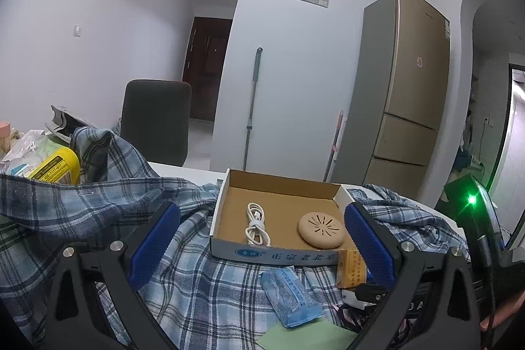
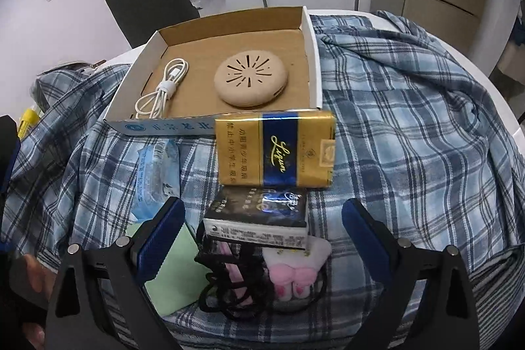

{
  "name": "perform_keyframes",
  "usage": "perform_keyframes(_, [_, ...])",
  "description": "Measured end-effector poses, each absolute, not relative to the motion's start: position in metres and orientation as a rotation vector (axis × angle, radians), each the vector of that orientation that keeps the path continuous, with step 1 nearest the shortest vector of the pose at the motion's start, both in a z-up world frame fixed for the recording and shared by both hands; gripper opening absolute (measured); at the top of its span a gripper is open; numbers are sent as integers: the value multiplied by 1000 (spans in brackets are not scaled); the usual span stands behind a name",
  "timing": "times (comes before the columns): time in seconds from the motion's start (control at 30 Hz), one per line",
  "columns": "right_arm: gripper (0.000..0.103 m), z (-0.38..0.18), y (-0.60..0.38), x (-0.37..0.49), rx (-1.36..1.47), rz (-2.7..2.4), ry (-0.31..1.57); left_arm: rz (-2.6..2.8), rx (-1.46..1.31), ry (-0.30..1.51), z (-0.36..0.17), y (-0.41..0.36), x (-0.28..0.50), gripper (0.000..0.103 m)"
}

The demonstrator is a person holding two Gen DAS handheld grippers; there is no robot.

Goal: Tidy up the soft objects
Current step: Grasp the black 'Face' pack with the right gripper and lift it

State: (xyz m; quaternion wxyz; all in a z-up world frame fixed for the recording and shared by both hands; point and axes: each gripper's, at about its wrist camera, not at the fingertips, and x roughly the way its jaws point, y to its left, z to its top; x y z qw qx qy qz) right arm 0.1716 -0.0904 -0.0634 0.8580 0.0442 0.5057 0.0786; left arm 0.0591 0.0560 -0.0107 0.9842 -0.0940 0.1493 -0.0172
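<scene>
Both grippers hang spread wide, empty. Right gripper (image 2: pixel 262 238) hovers over the dark cigarette pack (image 2: pixel 259 215), which lies atop the plush paw (image 2: pixel 295 271) on the plaid shirt (image 2: pixel 410 120) (covers the table). Risk: closing here grabs pack, not plush. Left gripper (image 1: pixel 259 238) faces the cardboard box (image 1: pixel 249 248).

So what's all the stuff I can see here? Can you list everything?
plaid shirt: one, blue and white, spread over the table
cardboard box: one, brown inside, on the shirt
charging cable: one, white, bundled in the box
round disc: one, beige, in the box
cigarette pack: one, gold and blue, before the box
dark pack: one, black, below it
tissue packet: one, light blue, on the shirt
plush paw: one, white and pink, nearest
chair: one, dark, behind the table
fridge: one, gold, far right
left gripper: open
right gripper: open
</scene>
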Motion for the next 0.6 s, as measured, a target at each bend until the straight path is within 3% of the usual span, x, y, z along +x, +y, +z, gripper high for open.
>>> perform_keyframes(0.17, [93,-72,-85,177,108,185,1104,-37,-163,299,-11,51,58,102])
perform_keyframes(0.43, [67,-88,-90,180,145,176,1117,-15,-206,307,-12,61,60,102])
perform_keyframes(0.6, [65,-68,-94,164,147,292,1076,-12,-199,313,-13,59,59,102])
